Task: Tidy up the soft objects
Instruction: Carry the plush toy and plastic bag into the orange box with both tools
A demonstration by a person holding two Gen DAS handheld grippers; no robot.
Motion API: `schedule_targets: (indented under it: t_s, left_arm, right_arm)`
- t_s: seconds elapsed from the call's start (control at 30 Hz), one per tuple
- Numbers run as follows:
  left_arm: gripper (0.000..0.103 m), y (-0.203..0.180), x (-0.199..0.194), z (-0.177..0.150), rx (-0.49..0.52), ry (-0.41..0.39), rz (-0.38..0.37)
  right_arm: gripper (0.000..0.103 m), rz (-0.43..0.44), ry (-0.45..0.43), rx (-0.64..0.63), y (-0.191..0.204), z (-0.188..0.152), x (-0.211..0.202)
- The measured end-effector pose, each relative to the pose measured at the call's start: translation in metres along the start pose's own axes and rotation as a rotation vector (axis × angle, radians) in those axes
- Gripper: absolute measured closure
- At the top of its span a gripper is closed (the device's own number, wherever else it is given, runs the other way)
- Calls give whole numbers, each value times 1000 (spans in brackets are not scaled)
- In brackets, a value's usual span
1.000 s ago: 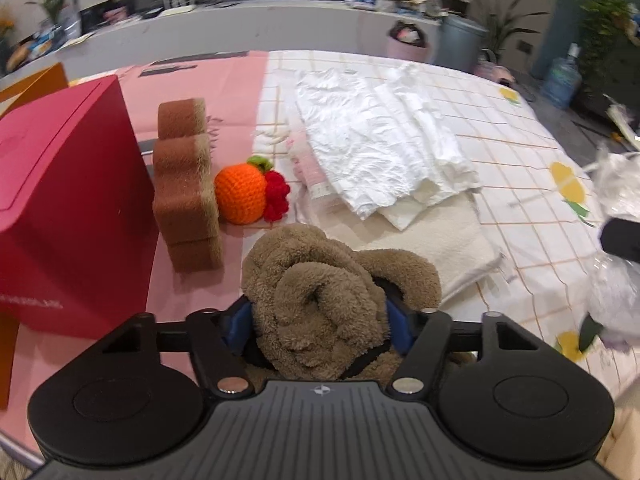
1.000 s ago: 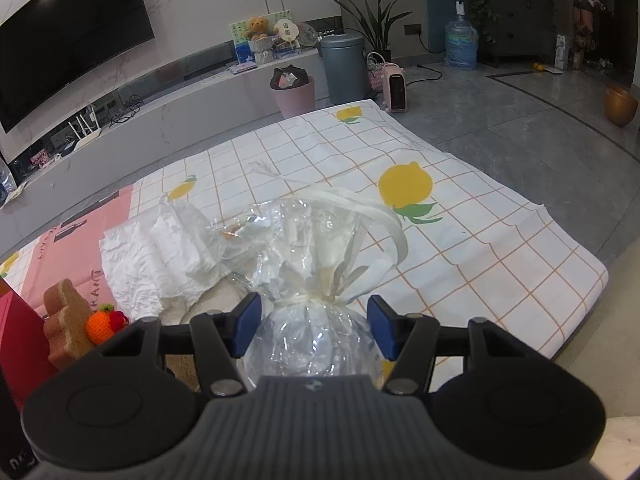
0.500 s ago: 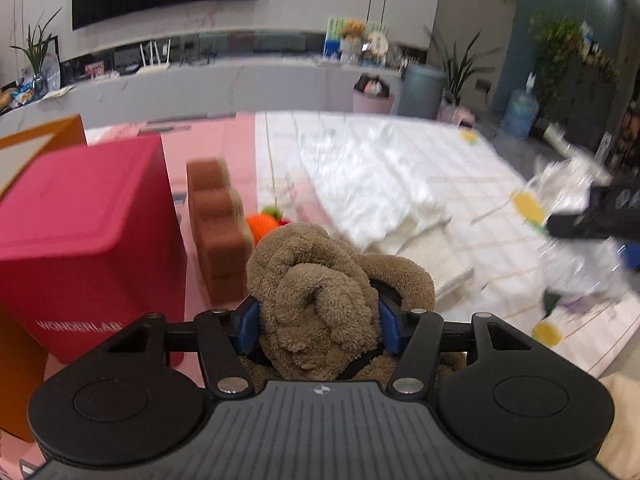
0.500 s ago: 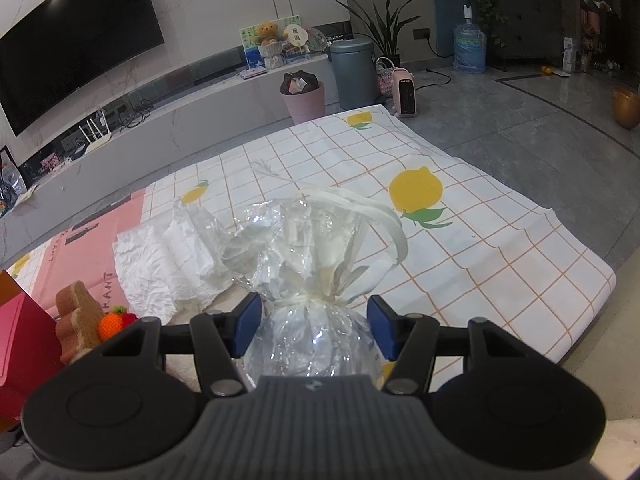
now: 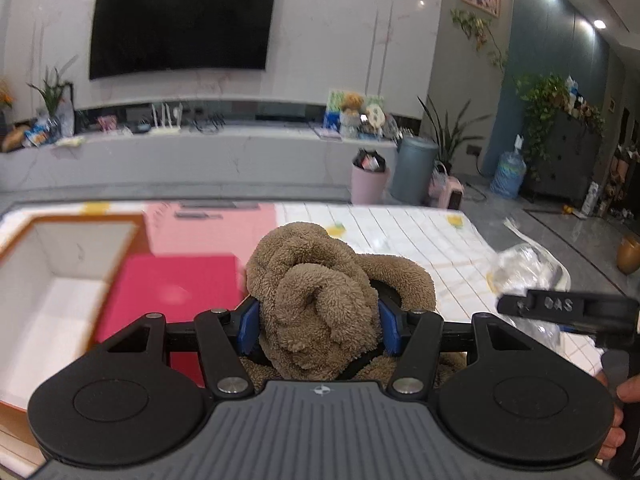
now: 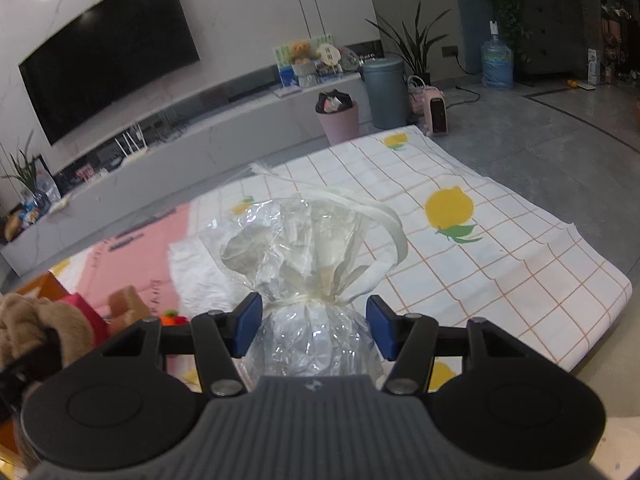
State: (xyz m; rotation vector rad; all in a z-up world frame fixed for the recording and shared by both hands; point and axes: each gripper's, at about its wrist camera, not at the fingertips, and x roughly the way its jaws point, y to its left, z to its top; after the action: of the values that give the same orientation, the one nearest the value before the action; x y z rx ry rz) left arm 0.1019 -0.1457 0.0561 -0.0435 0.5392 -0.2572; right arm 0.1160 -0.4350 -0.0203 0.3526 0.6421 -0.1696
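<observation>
Left gripper (image 5: 318,330), bottom centre of the left wrist view, has its blue pads pressed into both sides of a rolled brown plush towel (image 5: 320,300); firm pinch, towel bulging above the jaws. Right gripper (image 6: 314,330), bottom centre of the right view, holds a clear crinkly bag (image 6: 308,280) tied at the neck with a pale ribbon (image 6: 384,236). The left pad touches the bag, but the right one may show a thin gap, so hard to say how tight that hold is.

Step in hand, as I read it: carry the towel over to the open box (image 5: 52,280) at mid left of the left view. To do it well: keep the squeeze steady so the roll does not unwind, bring it over the white inside of the box, clear the orange rim, lower it in, then release. Keep the bag level and out of the left hand's path.

Below and beyond: red lid or box (image 5: 172,292) just right of the open box, pink mat (image 5: 212,232) past it, and the white checked cloth with lemons (image 6: 500,264) to its right. Farther off: white low cabinet, pink bin (image 6: 338,120), grey bin, plants, and a large dark TV (image 5: 180,20) on the wall, upper left.
</observation>
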Motion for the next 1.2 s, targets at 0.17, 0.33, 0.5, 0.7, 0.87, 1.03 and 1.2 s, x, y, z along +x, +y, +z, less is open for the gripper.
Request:
schedule_targets:
  t_s: [0.17,0.33,0.5,0.7,0.87,1.03,1.2]
  left_arm:
    - [37,25,-38,17,6,-59,48]
    - [37,63,-72,31,3,-124,111]
    - [37,98,-91,37,14,-139,159]
    - [37,149,-89,34,-31,-153,230]
    - [36,187,-49,21,-23,-87,321]
    - [37,209,3,4,25,78,376]
    - [36,202,44,-3,119,179,424]
  right_arm:
    - [46,105,-39,-4,19,-1,-35]
    - [46,162,-79,-71,56,-4,-73]
    - [46,257,-121,-146,119,-10,-108]
    - [45,388,-155,-243,217,-31,-132]
    - [45,484,-88,-263,294,-57,-108]
    - [45,573,44,-235,347,-77,-55]
    - [46,527,85,-286,370,-95,-6]
